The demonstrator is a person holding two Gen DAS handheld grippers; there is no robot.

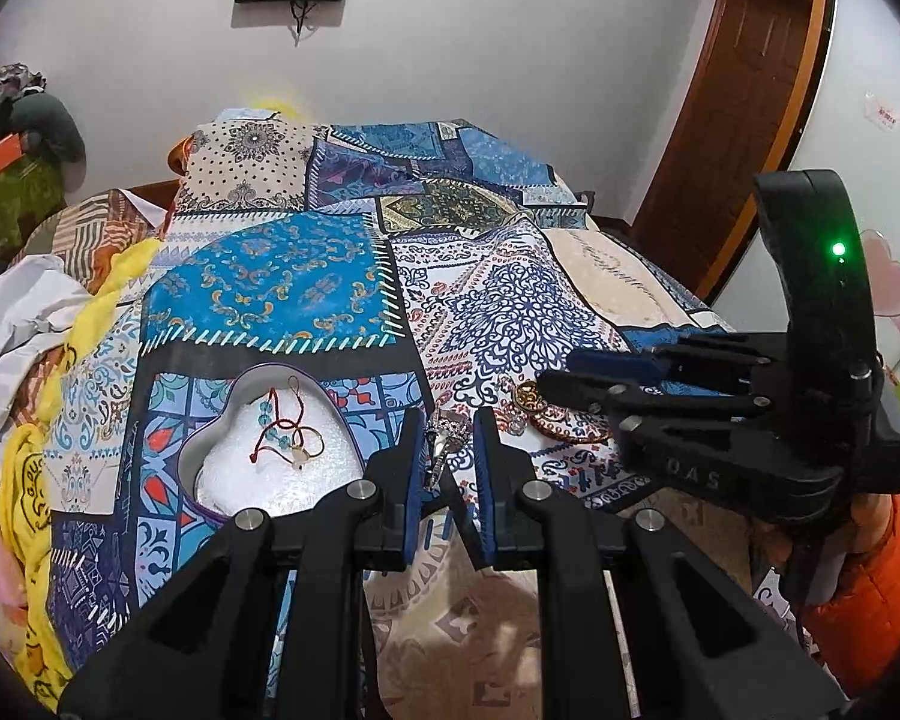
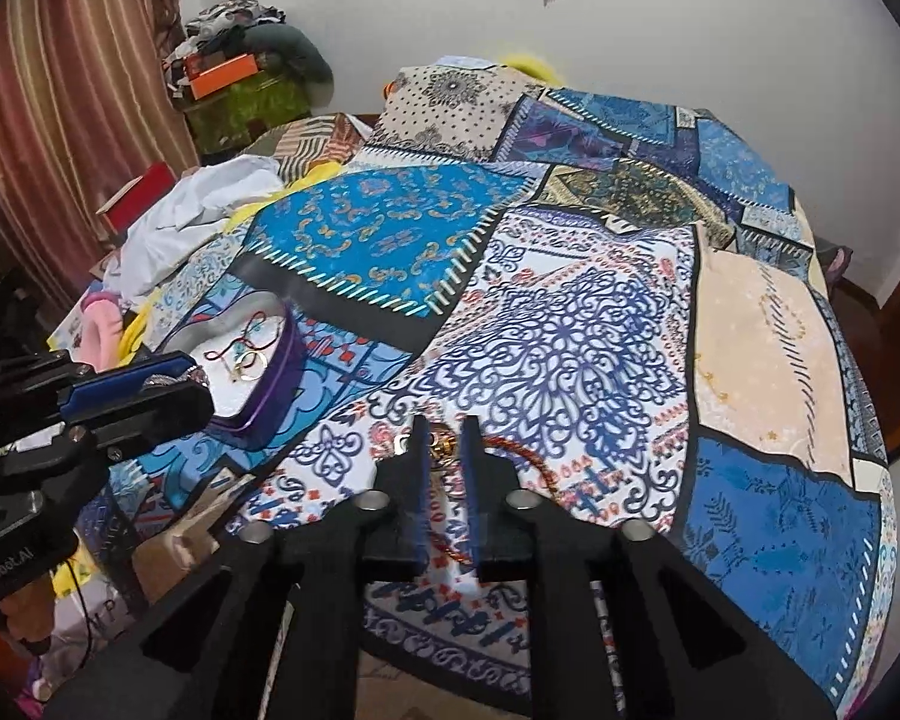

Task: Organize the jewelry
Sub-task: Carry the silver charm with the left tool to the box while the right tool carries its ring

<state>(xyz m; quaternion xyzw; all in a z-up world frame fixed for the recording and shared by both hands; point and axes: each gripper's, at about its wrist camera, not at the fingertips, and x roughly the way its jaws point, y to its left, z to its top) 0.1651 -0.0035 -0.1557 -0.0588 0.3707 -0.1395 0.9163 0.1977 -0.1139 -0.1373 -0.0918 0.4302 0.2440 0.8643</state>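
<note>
A heart-shaped tin (image 1: 210,426) with white lining lies on the patterned bedspread and holds a red cord bracelet with teal beads (image 1: 273,420) and a thin ring; it also shows in the right wrist view (image 2: 276,372). My left gripper (image 1: 447,450) is shut on a silver jewelry piece (image 1: 444,438), just right of the tin. It shows from the side in the right wrist view (image 2: 198,384), over the tin. My right gripper (image 2: 444,450) is narrowly open around a red cord bracelet (image 2: 534,462) with a gold bead (image 2: 441,447) lying on the bed.
A patchwork bedspread (image 2: 570,324) covers the bed. White and yellow cloths (image 1: 36,324) are piled at the left edge. A curtain (image 2: 60,90) and stacked boxes stand at the far left. A wooden door (image 1: 744,96) is at the right.
</note>
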